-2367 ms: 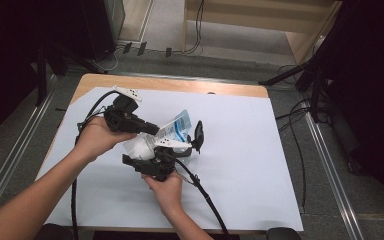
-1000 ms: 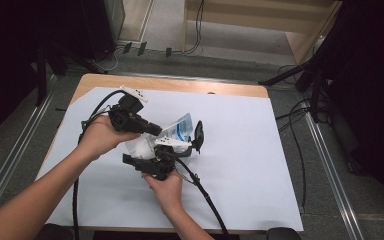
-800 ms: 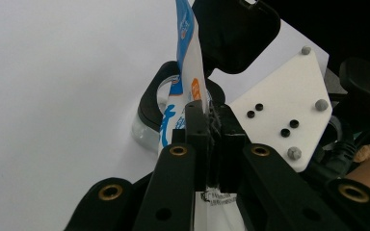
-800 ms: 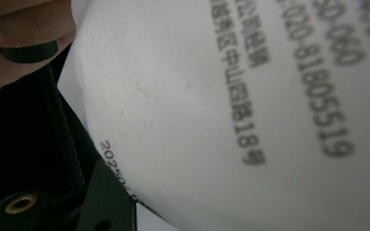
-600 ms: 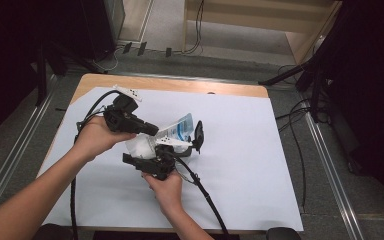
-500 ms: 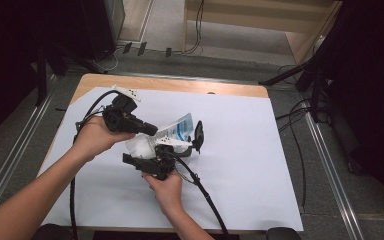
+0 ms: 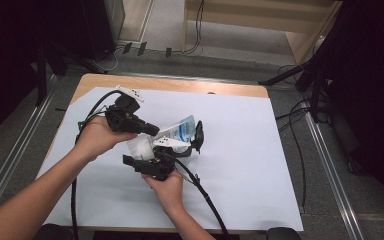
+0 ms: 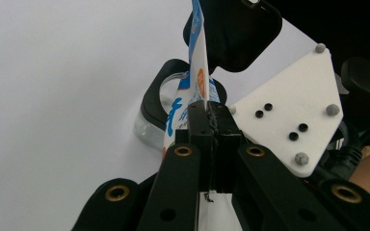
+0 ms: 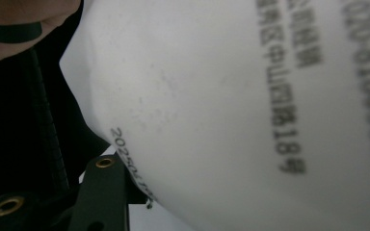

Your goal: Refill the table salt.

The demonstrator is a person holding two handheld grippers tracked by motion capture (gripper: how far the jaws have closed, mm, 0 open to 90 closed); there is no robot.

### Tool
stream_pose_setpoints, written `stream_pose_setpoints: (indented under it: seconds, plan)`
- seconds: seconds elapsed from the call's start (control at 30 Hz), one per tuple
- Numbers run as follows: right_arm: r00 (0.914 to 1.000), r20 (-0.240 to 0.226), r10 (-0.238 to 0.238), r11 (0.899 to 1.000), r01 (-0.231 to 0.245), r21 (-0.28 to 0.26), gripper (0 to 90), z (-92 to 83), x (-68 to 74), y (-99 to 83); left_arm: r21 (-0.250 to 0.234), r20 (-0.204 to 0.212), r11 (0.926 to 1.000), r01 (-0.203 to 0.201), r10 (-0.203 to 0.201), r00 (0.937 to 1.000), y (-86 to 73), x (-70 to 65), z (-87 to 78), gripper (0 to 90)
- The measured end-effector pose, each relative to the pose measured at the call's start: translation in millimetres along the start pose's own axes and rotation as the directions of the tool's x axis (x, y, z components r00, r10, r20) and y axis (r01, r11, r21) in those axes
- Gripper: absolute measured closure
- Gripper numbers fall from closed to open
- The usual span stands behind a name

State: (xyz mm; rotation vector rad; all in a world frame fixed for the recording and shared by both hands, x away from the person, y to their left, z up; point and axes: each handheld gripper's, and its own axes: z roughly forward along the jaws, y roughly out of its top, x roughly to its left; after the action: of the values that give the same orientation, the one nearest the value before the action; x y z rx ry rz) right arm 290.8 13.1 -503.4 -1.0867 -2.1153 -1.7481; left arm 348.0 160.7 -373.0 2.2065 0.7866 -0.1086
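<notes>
pouch [image 7: 179,132] flat, glossy plastic, pinched by left hand-held gripper [image 7: 152,130]; right hand-held gripper [image 7: 192,141] part-open around it.

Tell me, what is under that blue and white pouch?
The pouch hangs above the white table cover, pinched by the left gripper. The right gripper hides its lower part.

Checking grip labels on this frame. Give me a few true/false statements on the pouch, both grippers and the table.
1. The left gripper is shut on the edge of the pouch. True.
2. The pouch lies flat on the table, untouched. False: it is held up between the two grippers.
3. The right gripper sits at the pouch's lower end, its jaws having just been opening. True.
4. The pouch is plain red. False: it is white and blue with printed text.
5. A white sheet covers most of the table. True.
</notes>
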Motion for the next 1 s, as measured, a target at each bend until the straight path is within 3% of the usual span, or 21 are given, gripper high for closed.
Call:
stream_pose_setpoints:
  seconds: [0.3,0.77,1.0]
  plan:
    - [0.9998,-0.011,0.017,1.0,-0.017,0.003,53.4,0.8,-1.1,1.6,-0.009,-0.009,0.9999,0.004,-0.004,1.0,-1.7,-1.0,-2.6,90.0]
    - [0.9954,-0.073,0.061,0.998,-0.062,-0.006,54.7,1.1,-2.6,3.7,-0.024,-0.01,0.9997,0.005,-0.005,0.9999,-2.9,0.8,-6.8,90.0]
    - [0.9946,-0.081,0.065,0.998,-0.065,-0.005,54.8,1.1,-1.8,3.7,-0.025,-0.013,0.9997,0.005,-0.005,0.9999,-3.1,0.0,-7.5,90.0]
